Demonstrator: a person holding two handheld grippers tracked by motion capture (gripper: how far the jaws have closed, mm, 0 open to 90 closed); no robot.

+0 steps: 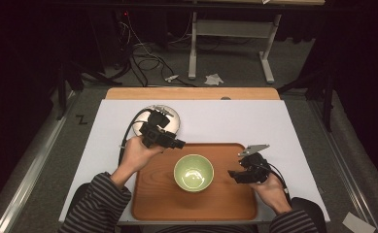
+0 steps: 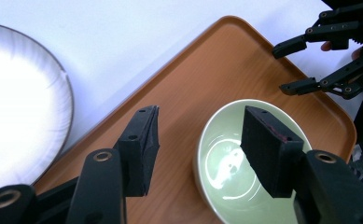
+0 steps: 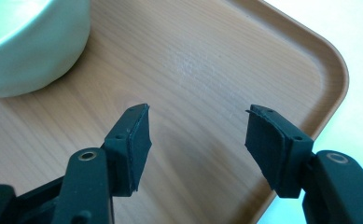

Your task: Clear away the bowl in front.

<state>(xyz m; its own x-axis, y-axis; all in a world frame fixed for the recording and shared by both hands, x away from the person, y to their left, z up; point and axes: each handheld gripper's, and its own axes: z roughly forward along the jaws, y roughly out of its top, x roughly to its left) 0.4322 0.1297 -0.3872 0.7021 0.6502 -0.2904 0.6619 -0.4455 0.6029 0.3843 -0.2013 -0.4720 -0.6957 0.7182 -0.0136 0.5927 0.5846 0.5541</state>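
A pale green bowl [image 1: 194, 172] stands empty in the middle of a wooden tray [image 1: 147, 199]. My left gripper [image 1: 179, 143] hovers over the tray's upper left corner, open, nothing between its jaws; in the left gripper view the bowl [image 2: 226, 163] lies below and beyond its fingertips [image 2: 142, 135]. My right gripper [image 1: 232, 174] is held just right of the bowl, low over the tray, open and empty. In the right gripper view the bowl's outer wall [image 3: 30, 56] is at upper left and the tray's corner [image 3: 328, 70] at right.
A white plate [image 1: 173, 119] with a grey rim lies on the white table cover behind the left gripper, also seen as the plate [image 2: 16, 112] at the left of the left gripper view. Table legs, cables and crumpled paper lie on the floor beyond.
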